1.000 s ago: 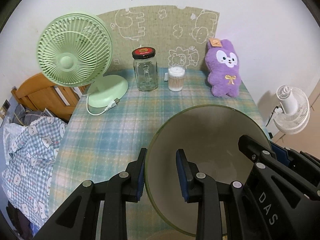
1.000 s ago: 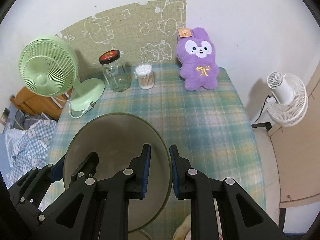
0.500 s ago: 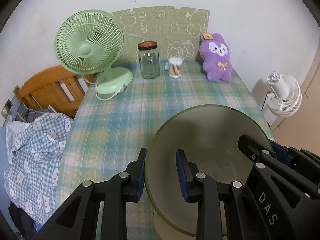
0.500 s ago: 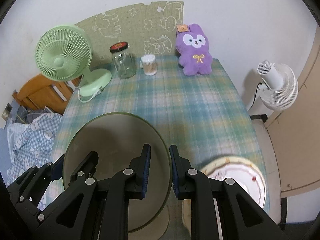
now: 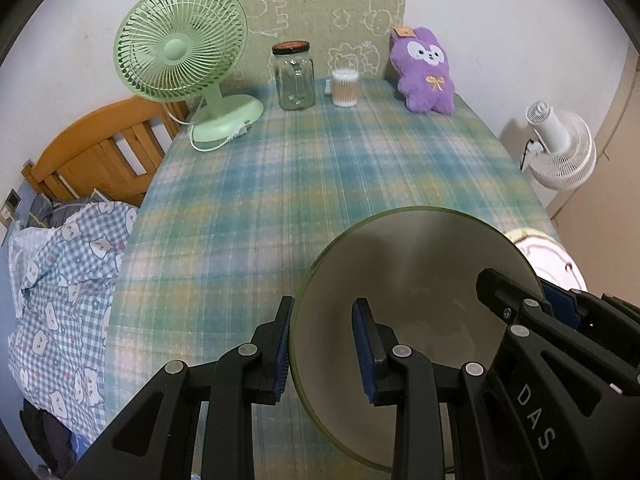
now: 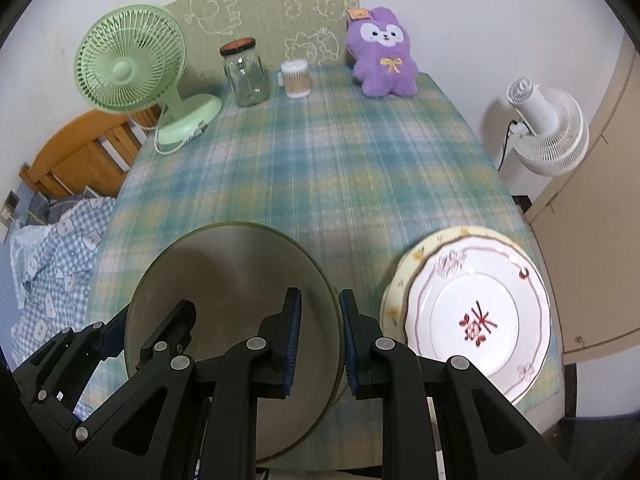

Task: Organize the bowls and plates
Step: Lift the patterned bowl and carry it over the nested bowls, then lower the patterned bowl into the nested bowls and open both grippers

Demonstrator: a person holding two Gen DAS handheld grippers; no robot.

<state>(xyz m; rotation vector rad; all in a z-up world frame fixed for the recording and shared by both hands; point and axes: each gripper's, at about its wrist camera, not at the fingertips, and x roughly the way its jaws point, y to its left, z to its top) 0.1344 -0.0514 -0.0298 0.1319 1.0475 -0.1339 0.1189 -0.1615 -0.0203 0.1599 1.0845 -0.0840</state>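
Two grippers are clamped on one olive bowl (image 6: 224, 280): left gripper (image 5: 322, 344) at its left rim, right gripper (image 6: 318, 338) at its right rim. Bowl is held above the plaid tablecloth (image 6: 340, 168), beside stacked plates (image 6: 476, 312).

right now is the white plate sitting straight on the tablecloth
No, the white plate rests on a yellow-rimmed plate, which lies on the checked tablecloth.

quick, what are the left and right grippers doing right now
left gripper: jaws closed on the left rim of the green bowl.
right gripper: jaws closed on the same bowl's right rim.
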